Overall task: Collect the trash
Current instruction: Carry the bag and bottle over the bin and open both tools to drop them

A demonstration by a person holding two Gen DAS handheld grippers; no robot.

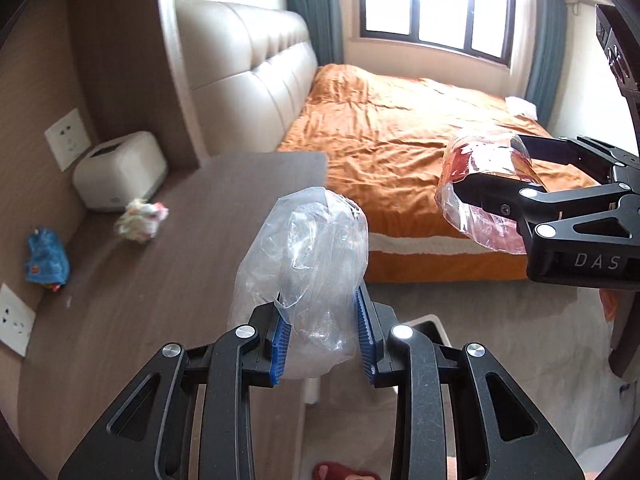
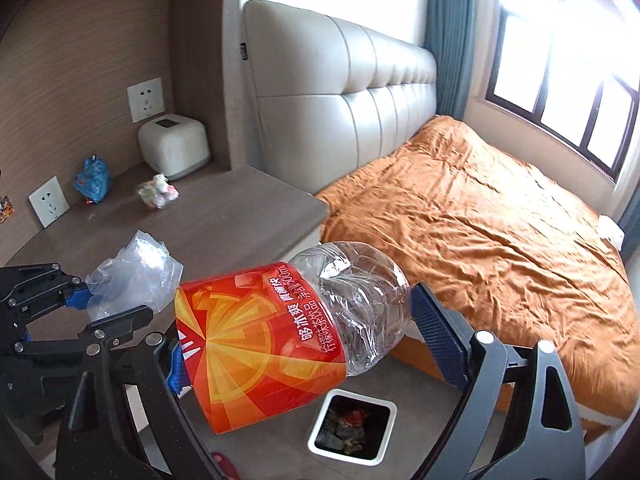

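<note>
My left gripper is shut on a crumpled clear plastic bag, which sticks up between its blue pads. The right wrist view shows the same gripper and bag at the lower left. My right gripper is shut on a crushed clear bottle with an orange-red label, held crosswise. From the left wrist view, that gripper and bottle hang at the right, over the bed's edge. A white trash bin with rubbish inside stands on the floor below the bottle.
On the brown desk lie a blue wrapper and a crumpled wad of paper, near a white box by the wall. A bed with an orange cover fills the right. The bin's corner shows behind my left gripper.
</note>
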